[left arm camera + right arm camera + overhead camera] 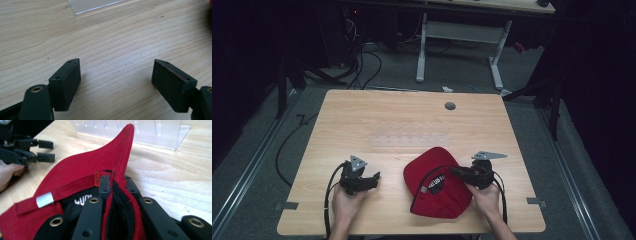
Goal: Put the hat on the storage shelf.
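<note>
A red cap [432, 172] lies on the wooden table [402, 120], right of centre near the front edge, with its black lining and a white logo [438, 183] facing up. My right gripper [457, 172] is shut on the cap's rim; in the right gripper view the red and black cloth [117, 202] is pinched between the jaws, and the strap's silver clip [45, 200] shows beside them. My left gripper [373, 179] rests on the table left of the cap, jaws wide apart over bare wood [116, 72] with nothing between them. It also appears far left in the right gripper view [46, 151].
A clear plastic rack [409, 141] lies flat in the middle of the table behind the cap; its edge [150, 132] stands just beyond the cap's brim. A grey grommet [450, 106] sits near the far edge. Cables trail from both grippers over the front edge.
</note>
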`<state>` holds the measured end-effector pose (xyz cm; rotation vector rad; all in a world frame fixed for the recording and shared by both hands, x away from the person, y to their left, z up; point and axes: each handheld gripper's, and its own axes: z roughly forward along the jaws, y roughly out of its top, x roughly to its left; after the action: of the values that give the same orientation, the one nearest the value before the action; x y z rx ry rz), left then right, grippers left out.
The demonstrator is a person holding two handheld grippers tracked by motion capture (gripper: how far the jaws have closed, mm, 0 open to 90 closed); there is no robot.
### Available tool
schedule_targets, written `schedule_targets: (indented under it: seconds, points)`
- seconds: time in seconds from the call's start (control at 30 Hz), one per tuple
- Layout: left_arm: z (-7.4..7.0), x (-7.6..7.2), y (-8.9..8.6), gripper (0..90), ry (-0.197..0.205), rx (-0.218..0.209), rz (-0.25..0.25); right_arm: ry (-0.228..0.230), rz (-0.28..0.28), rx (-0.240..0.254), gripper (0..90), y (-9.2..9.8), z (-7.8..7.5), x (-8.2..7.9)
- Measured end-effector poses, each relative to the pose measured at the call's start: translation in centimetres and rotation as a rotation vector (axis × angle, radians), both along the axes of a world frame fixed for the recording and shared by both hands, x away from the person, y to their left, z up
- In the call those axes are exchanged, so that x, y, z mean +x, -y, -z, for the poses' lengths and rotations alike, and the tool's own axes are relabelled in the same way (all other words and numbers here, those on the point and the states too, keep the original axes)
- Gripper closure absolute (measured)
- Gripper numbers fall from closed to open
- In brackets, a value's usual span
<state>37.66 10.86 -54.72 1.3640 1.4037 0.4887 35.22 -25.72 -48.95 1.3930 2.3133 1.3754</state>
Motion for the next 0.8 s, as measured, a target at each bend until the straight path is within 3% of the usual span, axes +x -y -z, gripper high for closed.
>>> schedule_targets:
  seconds: [0.33, 0.43, 0.53, 0.8]
  points:
    - [-0.1, -0.1, 0.1, 24.6, -0.003, 0.008, 0.020, -0.010, 0.035, 0.038, 80.8, 1.0, -1.1, 0.1]
    - [-0.4, -0.5, 0.5, 24.5, 0.025, 0.027, 0.045, -0.013, 0.045, 0.042, 80.9, 1.3, -1.3, 0.0]
    - [-1.1, -1.0, 1.0, 24.3, 0.042, 0.008, 0.091, -0.021, 0.052, 0.046, 80.9, 1.6, -1.5, 0.1]
    - [-2.4, -3.1, 3.1, 20.2, 0.085, 0.012, 0.235, -0.043, 0.074, 0.055, 80.9, 2.1, -2.0, 0.5]
